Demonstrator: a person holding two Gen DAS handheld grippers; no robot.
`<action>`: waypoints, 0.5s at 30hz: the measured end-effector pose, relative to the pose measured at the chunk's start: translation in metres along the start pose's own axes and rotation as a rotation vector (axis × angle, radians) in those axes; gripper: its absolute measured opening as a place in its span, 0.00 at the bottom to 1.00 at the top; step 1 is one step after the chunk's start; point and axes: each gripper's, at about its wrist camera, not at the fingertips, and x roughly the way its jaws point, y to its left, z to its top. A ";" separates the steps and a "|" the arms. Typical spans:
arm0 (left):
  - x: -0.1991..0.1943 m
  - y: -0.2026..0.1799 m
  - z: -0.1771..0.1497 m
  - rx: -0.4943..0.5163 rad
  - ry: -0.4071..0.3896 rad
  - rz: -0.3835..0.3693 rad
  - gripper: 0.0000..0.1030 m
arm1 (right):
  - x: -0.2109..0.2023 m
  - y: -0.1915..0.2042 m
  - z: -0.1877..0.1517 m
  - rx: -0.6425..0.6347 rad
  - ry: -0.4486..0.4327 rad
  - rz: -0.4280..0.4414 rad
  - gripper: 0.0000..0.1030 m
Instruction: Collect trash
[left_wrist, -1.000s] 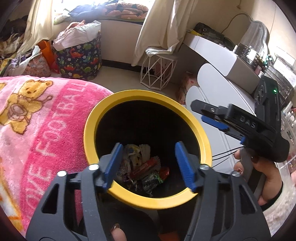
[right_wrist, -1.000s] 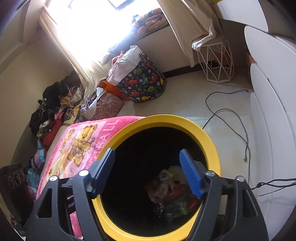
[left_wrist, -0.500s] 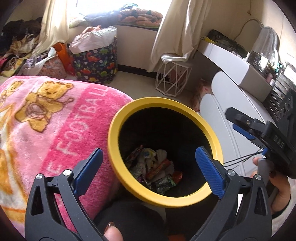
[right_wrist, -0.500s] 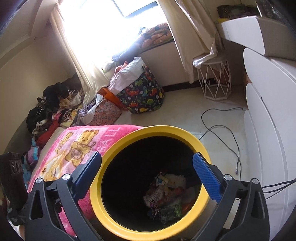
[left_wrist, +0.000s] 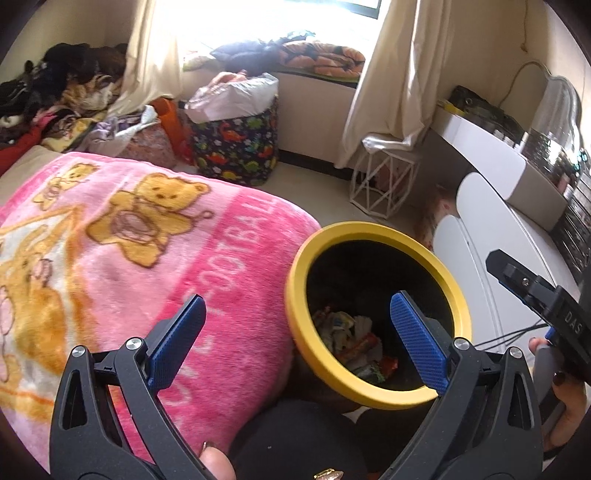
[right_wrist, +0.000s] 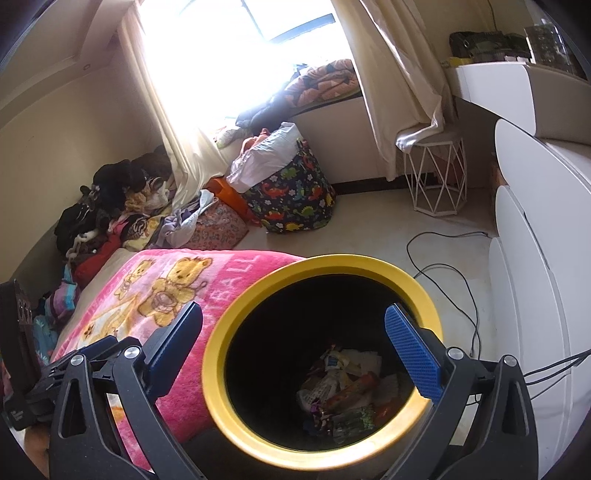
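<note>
Left tongs (left_wrist: 295, 341): spread wide, nothing between the blue pads — hovering above the edge of the bed, the bin just ahead and to their right.
Right tongs (right_wrist: 293, 345): spread wide, empty — poised over the bin mouth, which sits between the two pads.
Bin (right_wrist: 236, 325): black inside, yellow rim, upright beside the bed; directly under the right tongs.
Trash (right_wrist: 343, 391): crumpled wrappers and paper scraps heaped at the bin bottom, below the right tongs' right pad; also visible from the left wrist (left_wrist: 354, 343).
Pink bear blanket (left_wrist: 129, 251): spread ahead and left of the left tongs; no litter visible on it.
Floor (right_wrist: 373, 232): beyond the bin; only a black cable (right_wrist: 447, 266) lies there, no loose trash to be made out.
Done, by judgement: a fair load already binned.
Left, by judgement: nothing obvious in view — further litter, if any, lies outside these views.
</note>
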 end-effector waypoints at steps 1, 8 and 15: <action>-0.003 0.002 0.000 -0.003 -0.006 0.006 0.89 | -0.001 0.003 0.000 -0.007 -0.006 0.001 0.94; -0.028 0.018 -0.001 -0.018 -0.068 0.046 0.89 | -0.011 0.027 -0.005 -0.050 -0.050 0.016 0.94; -0.057 0.031 -0.010 -0.015 -0.133 0.093 0.89 | -0.024 0.052 -0.017 -0.120 -0.119 0.020 0.94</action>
